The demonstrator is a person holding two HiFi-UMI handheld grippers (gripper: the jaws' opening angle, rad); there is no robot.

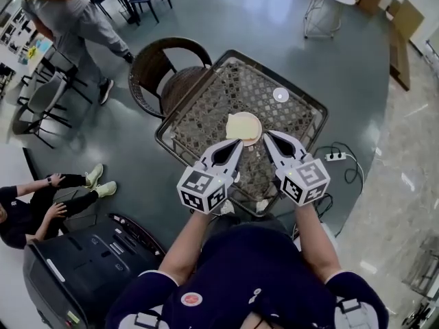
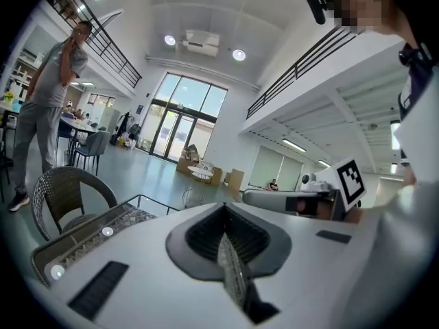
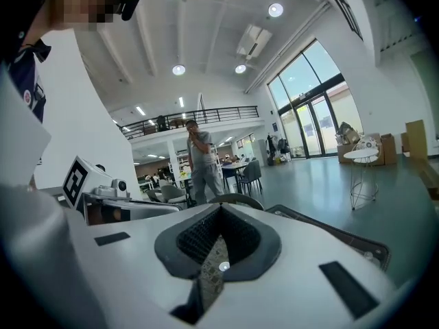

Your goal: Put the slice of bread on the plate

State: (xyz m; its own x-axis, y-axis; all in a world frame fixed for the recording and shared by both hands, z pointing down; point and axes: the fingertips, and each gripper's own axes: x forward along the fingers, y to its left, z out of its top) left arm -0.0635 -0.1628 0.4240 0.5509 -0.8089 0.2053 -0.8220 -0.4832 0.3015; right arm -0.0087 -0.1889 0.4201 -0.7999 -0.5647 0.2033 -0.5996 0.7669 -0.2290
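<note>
A pale slice of bread lies on a small round plate in the middle of the lattice-topped table. Both grippers hang in the air above the table's near side, pointing at the plate. The left gripper is shut with nothing in it, its tip just left of the plate. The right gripper is also shut and empty, its tip just right of the plate. In the left gripper view the closed jaws fill the lower frame; the right gripper view shows its jaws the same way.
A small white disc lies near the table's far corner. A wicker chair stands at the table's left. A person stands beyond it and another sits on the floor. A power strip lies right of the table, a black case near left.
</note>
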